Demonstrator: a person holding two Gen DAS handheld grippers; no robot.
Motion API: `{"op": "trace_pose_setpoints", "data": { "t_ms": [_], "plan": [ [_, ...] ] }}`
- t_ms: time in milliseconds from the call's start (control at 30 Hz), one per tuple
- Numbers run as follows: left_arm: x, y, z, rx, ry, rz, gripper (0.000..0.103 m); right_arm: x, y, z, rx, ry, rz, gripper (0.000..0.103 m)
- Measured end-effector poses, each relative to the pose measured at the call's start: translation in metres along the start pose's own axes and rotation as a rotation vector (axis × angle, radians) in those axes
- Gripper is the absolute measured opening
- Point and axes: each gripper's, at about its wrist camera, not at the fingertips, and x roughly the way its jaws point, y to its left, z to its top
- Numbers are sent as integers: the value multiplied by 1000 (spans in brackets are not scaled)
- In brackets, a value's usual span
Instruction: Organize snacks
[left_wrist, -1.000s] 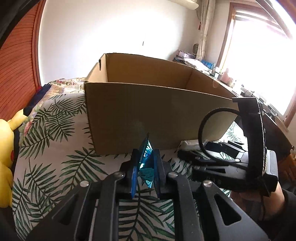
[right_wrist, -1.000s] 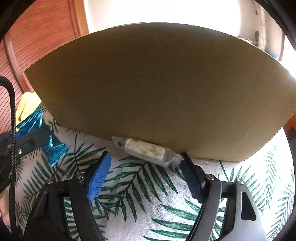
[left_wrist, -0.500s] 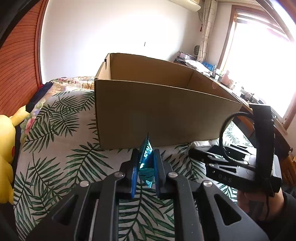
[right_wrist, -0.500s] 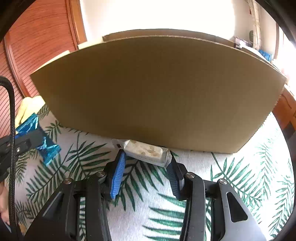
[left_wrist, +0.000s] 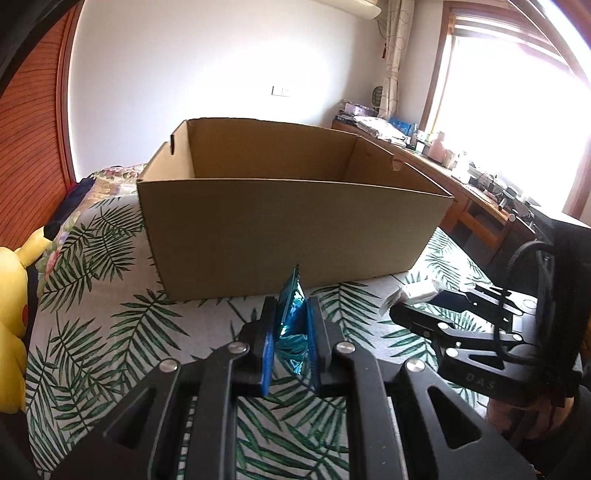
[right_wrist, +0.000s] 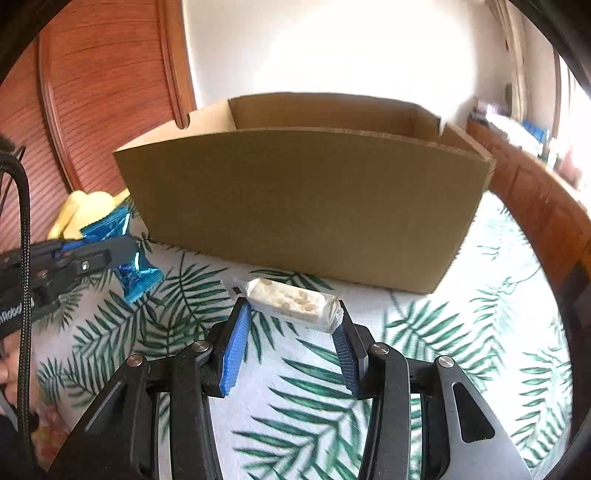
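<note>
Snacks are in both tongs at this moment. The white nougat bar (right_wrist: 293, 303) lies crosswise between the pads of the right tongs (right_wrist: 291, 325), its long axis spanning pad to pad, pinched end to end and held above the palm-leaf bedspread (right_wrist: 461, 332). The blue foil snack (left_wrist: 291, 314) stands on edge in the left tongs (left_wrist: 290, 332), pressed flat between the nearly closed pads. Ahead of both stands the open cardboard box (left_wrist: 291, 229) — its near wall rises higher than either snack. So the coming move likely turns on height: each snack must clear that rim before release. The right tongs look a little nearer the wall — though fisheye distortion makes that uncertain.
</note>
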Motion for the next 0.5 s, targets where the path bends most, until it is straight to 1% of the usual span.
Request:
{"op": "trace_pose_setpoints", "data": {
  "t_ms": [200, 367, 433, 500],
  "plan": [
    [-11, -15, 4, 22, -15, -9, 13, -29, -4, -5, -8, -39, 19, 44],
    [-22, -28, 11, 51, -41, -4, 13, -41, -7, 1, -21, -62, 21, 45],
    [-19, -29, 12, 56, -33, 5, 13, -48, -10, 1, -29, -74, 18, 45],
    [-12, -25, 8, 38, -7, 6, 14, -53, -16, 0, -25, -79, 15, 45]
  ]
}}
